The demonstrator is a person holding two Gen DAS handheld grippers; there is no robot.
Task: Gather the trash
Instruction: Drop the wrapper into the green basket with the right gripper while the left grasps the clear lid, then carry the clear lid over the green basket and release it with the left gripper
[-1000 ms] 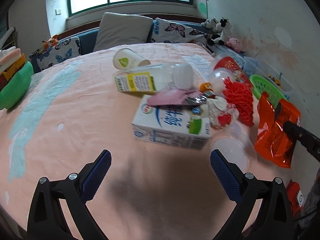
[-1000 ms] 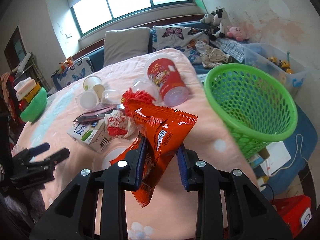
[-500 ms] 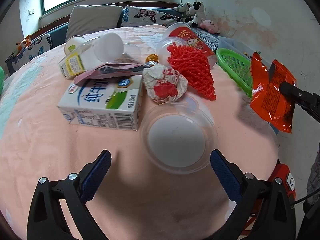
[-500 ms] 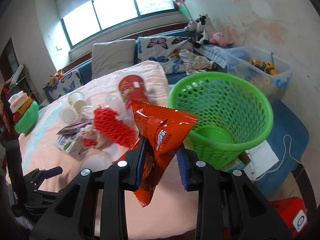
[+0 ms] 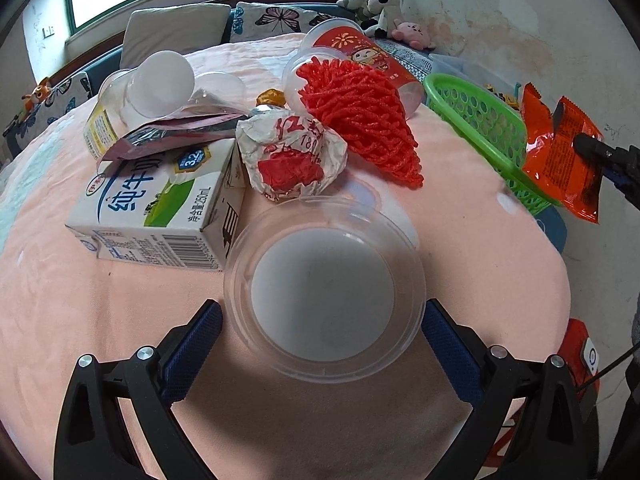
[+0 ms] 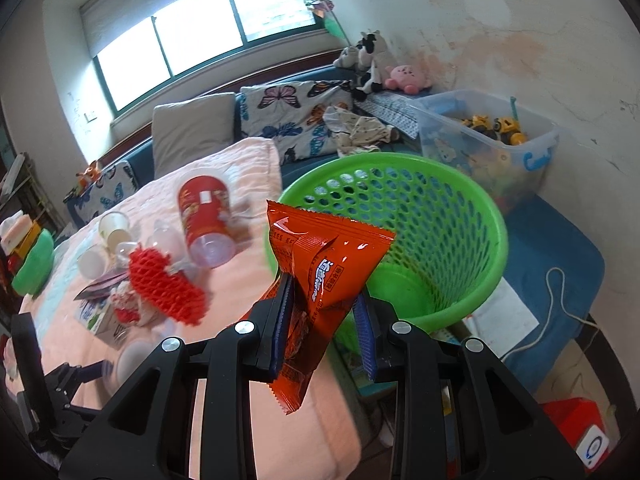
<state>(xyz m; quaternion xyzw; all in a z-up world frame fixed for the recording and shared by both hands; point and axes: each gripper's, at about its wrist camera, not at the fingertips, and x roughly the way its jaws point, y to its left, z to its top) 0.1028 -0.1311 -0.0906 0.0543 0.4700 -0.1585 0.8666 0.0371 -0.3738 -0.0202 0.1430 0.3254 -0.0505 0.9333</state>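
A clear plastic bowl [image 5: 324, 292] lies on the pink bedspread [image 5: 80, 320], between the blue pads of my left gripper [image 5: 320, 332]. That gripper is open, its pads close beside the bowl's rim. Behind the bowl lie a milk carton [image 5: 152, 200], a crumpled wrapper [image 5: 292, 156], a red foam net [image 5: 360, 112] and a red cup [image 5: 360, 48]. My right gripper [image 6: 322, 292] is shut on an orange snack bag [image 6: 320, 264], held in the air near the rim of the green basket [image 6: 440, 216]. The left wrist view shows that bag [image 5: 560, 156] beside the basket [image 5: 480, 120].
The basket stands on the floor off the bed's right edge. Behind it is a clear toy box [image 6: 492, 136]; a red device [image 6: 580, 432] and a white cable [image 6: 560, 300] lie on the blue mat. Pillows [image 6: 192, 132] and stuffed toys [image 6: 372, 60] line the far wall.
My left gripper has come forward and down, so the clear bowl now sits between its fingers. My right gripper has carried the snack bag rightwards off the bed, close to the basket.
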